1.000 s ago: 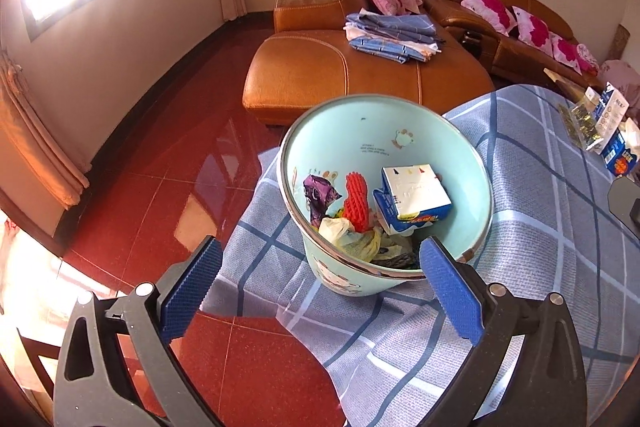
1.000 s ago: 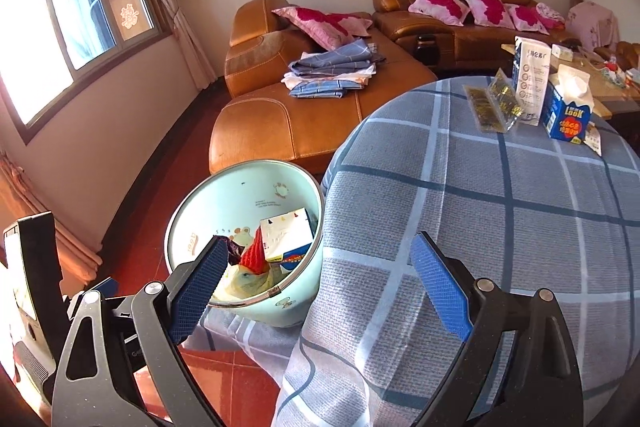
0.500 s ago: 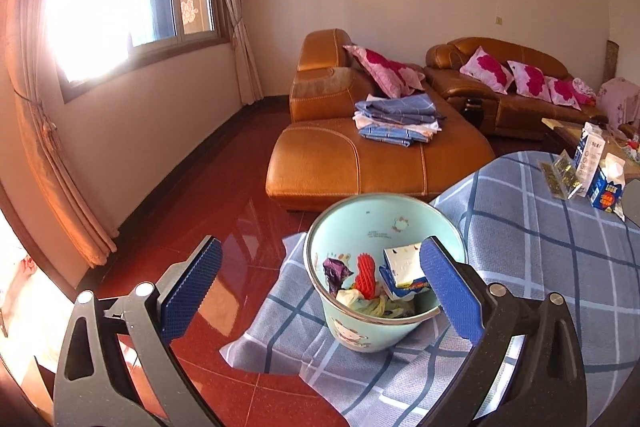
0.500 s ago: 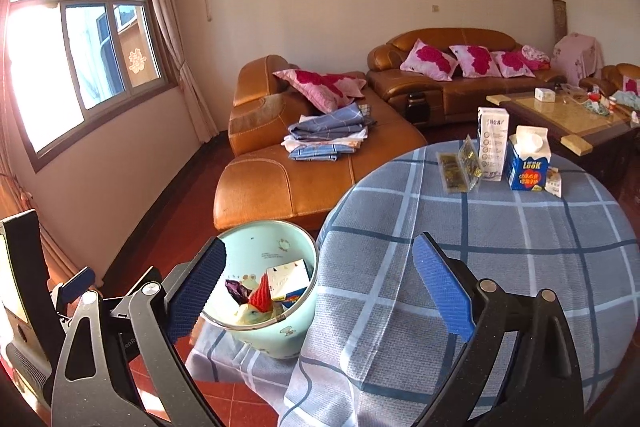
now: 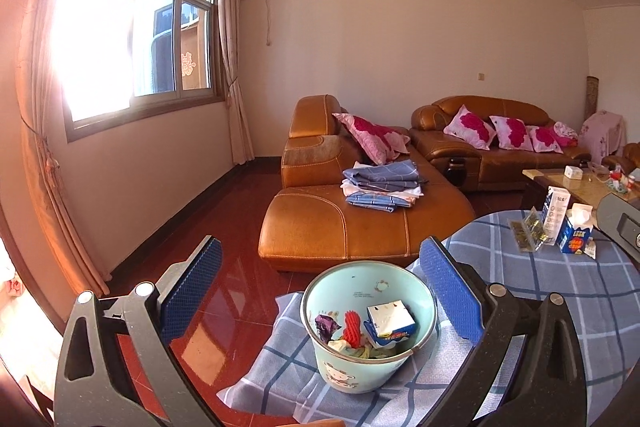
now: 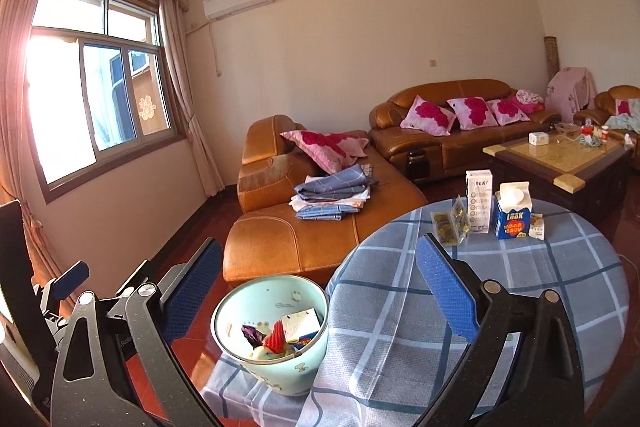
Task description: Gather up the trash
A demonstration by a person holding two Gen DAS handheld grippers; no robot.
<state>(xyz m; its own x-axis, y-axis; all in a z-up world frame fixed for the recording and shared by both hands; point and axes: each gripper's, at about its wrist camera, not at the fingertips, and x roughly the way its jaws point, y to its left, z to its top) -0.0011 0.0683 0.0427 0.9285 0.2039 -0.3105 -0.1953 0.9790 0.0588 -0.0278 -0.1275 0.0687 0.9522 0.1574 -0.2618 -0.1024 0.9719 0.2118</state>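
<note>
here the left hand-held gripper and the right hand-held gripper both hang released, jaws spread wide and grasping nothing. the pale blue trash bin stands beside the round checked surface, already holding a small box, a red piece and crumpled wrappers.

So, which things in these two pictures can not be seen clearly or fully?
- Trash low in the light blue plastic bin: both views, hidden by the white and blue carton and red ridged piece on top.
- Small print on the tall white carton: too small in both views.
- Near edge of the round table with checked blue cloth: right wrist view, behind the open right hand-held gripper.
</note>
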